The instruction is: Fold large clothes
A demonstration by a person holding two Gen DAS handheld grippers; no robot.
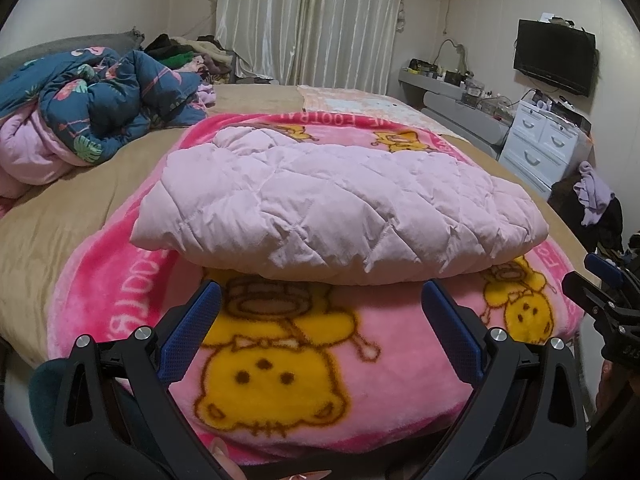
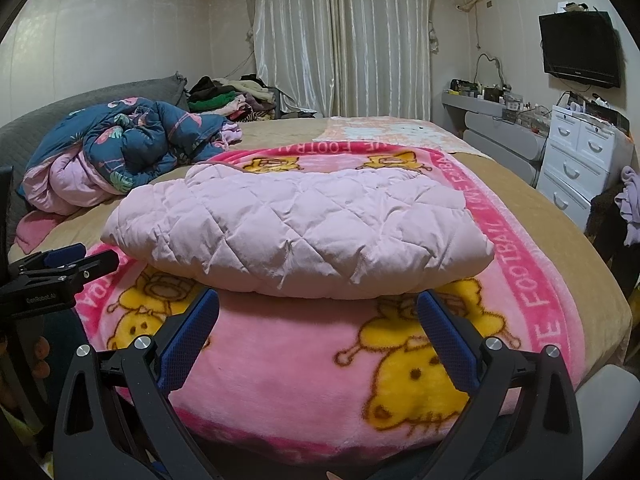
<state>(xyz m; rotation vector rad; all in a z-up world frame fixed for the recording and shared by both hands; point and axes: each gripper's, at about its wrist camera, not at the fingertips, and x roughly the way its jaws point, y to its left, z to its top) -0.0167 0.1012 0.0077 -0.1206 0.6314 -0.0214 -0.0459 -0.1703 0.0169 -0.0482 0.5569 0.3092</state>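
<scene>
A pale pink quilted jacket (image 1: 332, 208) lies folded into a thick bundle on a pink cartoon blanket (image 1: 280, 380) on the bed; it also shows in the right wrist view (image 2: 304, 232). My left gripper (image 1: 322, 296) is open and empty, its blue fingertips just short of the bundle's near edge. My right gripper (image 2: 318, 302) is open and empty in the same way. Each gripper shows at the edge of the other's view: the right one (image 1: 600, 292) at the right, the left one (image 2: 64, 268) at the left.
A crumpled blue flamingo-print duvet (image 1: 92, 108) lies at the bed's back left, with a pile of clothes (image 1: 188, 56) behind it. A white dresser (image 1: 544, 144), a grey shelf and a wall TV (image 1: 554, 62) stand at the right. Curtains hang behind.
</scene>
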